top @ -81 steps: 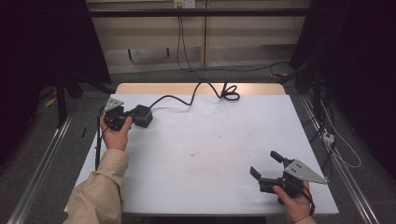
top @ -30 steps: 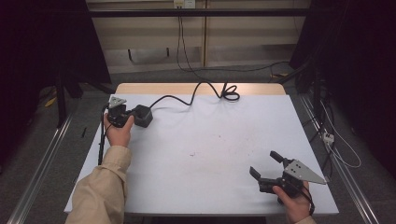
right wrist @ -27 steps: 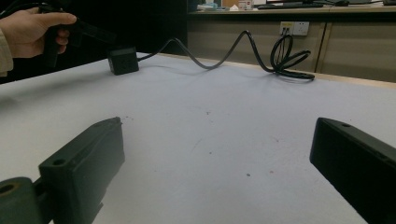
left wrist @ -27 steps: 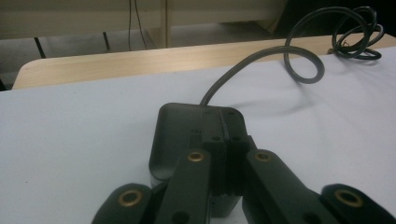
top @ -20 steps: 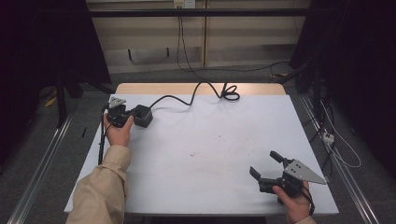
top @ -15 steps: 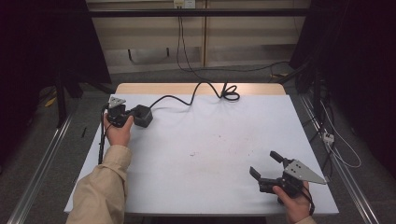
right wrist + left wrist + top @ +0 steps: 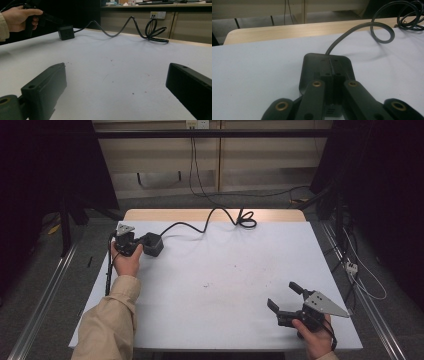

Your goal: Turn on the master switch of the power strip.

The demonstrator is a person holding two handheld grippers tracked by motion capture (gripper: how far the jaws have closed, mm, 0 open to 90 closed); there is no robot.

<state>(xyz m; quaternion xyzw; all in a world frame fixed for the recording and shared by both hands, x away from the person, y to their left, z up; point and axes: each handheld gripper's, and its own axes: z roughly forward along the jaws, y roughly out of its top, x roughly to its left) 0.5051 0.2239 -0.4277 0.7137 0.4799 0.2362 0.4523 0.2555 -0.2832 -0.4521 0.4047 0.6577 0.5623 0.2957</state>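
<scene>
Left claw (image 7: 331,82), closed, over black box (image 7: 327,67), cord (image 7: 362,27) trailing away.

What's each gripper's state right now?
Left gripper: shut, jaws together above the black box, gripping nothing.
Right gripper: open, empty.

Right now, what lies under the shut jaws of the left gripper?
The left gripper hangs over a black box-shaped plug block on the white table; the block's near part is covered.
</scene>
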